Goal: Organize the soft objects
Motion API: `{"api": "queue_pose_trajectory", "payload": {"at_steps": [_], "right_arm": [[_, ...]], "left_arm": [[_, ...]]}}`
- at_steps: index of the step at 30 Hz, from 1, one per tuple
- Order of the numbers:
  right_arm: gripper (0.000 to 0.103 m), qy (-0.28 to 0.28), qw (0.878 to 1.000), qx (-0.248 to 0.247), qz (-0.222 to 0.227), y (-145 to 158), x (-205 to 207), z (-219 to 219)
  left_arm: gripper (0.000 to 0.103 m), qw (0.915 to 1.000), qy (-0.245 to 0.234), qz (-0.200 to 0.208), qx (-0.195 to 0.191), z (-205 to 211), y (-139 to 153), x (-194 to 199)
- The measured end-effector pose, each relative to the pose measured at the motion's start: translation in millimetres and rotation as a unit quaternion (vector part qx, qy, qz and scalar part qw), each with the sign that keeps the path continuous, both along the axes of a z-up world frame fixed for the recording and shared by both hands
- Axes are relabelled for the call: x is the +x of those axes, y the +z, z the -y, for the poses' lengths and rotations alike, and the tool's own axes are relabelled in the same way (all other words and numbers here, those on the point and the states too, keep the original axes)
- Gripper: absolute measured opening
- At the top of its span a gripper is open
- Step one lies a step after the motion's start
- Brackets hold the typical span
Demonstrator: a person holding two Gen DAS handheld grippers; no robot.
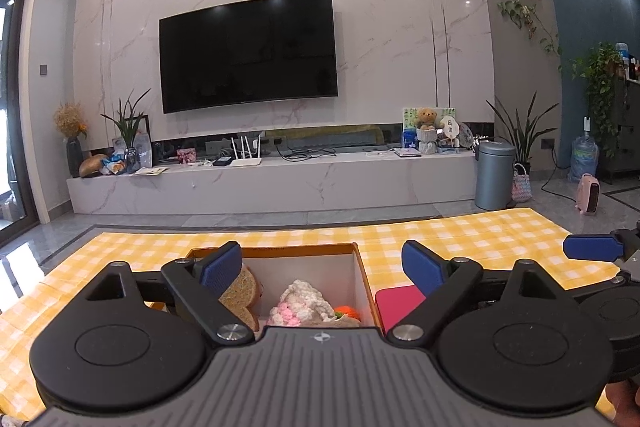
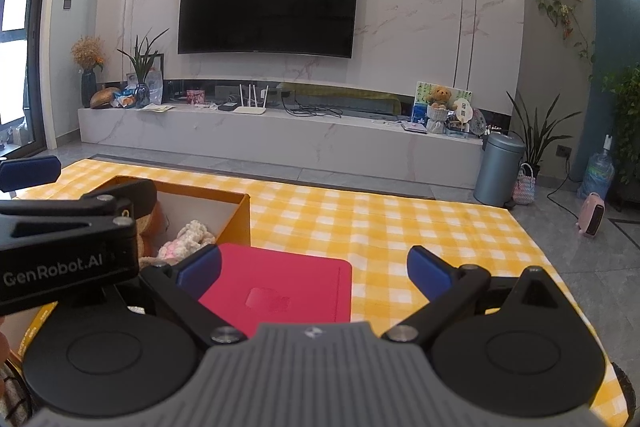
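Note:
An open orange cardboard box (image 1: 362,267) (image 2: 239,219) with a white inside stands on the yellow checked cloth. In it lie a pink and cream crocheted toy (image 1: 298,303) (image 2: 188,237), a brown bread-shaped plush (image 1: 240,293) and a small orange knitted piece (image 1: 348,311). My left gripper (image 1: 322,269) hovers over the box, open, nothing between its blue pads. A flat red lid (image 2: 280,297) (image 1: 398,305) lies right of the box. My right gripper (image 2: 314,273) stands open above the lid, holding nothing.
The yellow checked cloth (image 2: 400,227) covers the table, with bare cloth to the right of the lid. Beyond the table's far edge are grey floor tiles, a marble TV bench (image 1: 280,183), a wall TV and a grey bin (image 1: 494,175).

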State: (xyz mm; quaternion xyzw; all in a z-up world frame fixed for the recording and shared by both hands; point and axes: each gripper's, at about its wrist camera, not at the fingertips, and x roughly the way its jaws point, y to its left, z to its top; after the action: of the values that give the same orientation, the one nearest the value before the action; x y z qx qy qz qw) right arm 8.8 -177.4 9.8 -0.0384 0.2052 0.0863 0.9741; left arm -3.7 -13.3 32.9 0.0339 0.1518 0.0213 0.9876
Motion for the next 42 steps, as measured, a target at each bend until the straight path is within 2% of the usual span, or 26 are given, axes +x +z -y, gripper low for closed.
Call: {"api": "queue_pose_trajectory", "payload": {"at_steps": [15,32,37,42], "right_arm": [[0.097,0.004,1.0,-0.008,-0.018,-12.2,4.4,-6.4],[0.097,0.015,0.998,0.0,-0.061,-36.6,24.5,-11.4],[0.097,0.017,0.998,0.013,-0.062,-38.8,25.8,-8.5],[0.097,0.019,0.998,0.018,-0.062,-39.9,26.7,-8.5]], "left_arm": [[0.103,0.9995,-0.002,-0.031,-0.006,-4.1,-8.8,7.1],[0.103,0.9971,-0.004,-0.076,-0.009,-8.4,-28.3,19.8],[0.103,0.9957,-0.006,-0.086,-0.034,-10.2,-29.6,21.8],[0.103,0.9955,-0.006,-0.088,-0.035,-10.7,-29.7,21.9]]}}
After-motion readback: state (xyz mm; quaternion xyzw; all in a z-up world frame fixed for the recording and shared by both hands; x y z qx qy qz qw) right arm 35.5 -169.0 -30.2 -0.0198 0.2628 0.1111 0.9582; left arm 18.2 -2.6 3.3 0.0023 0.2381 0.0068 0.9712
